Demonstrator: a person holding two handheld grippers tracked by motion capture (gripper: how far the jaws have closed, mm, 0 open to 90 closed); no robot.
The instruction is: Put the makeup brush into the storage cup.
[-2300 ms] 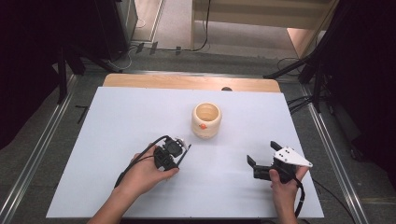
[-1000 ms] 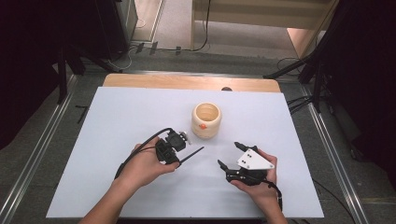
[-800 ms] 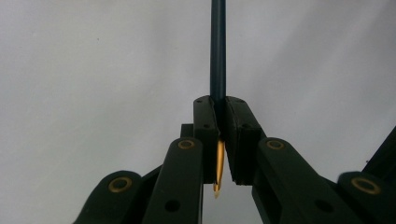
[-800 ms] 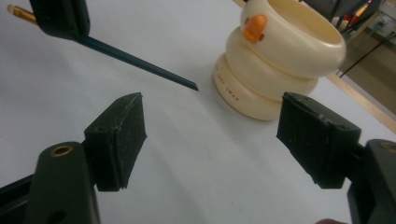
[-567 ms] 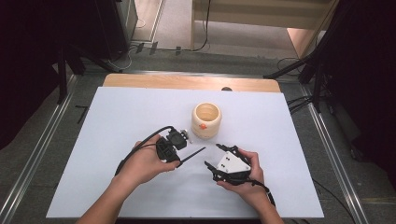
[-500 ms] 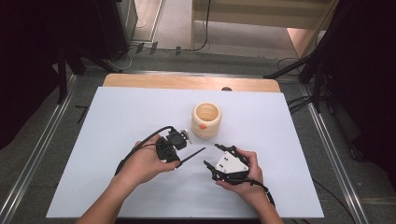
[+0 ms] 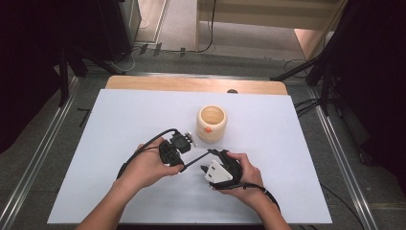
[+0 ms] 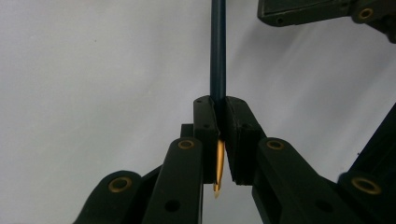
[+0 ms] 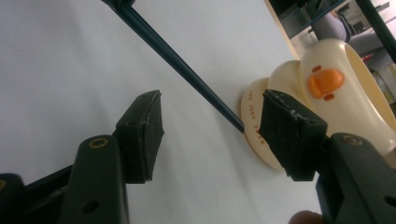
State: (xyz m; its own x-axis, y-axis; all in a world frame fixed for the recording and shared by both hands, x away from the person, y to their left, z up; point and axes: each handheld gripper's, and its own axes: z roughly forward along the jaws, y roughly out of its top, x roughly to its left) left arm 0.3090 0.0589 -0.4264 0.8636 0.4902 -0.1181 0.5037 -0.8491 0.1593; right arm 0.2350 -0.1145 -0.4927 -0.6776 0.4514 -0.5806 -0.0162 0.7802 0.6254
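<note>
While the left gripper point(image 8: 217, 140) pinches a dark pen point(image 8: 217, 51) near its gold tip, the right gripper point(image 9: 210, 126), jaws just closing but apart, brackets the pen's far end untouched. A cream duck-faced cup point(image 7: 211, 123) stands just beyond on the white table point(image 7: 119, 120).

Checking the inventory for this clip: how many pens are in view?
1. The single dark pen is clamped in the left tongs, its free end reaching between the open right tongs, near the cream cup. Nothing suggests another is hidden.
</note>
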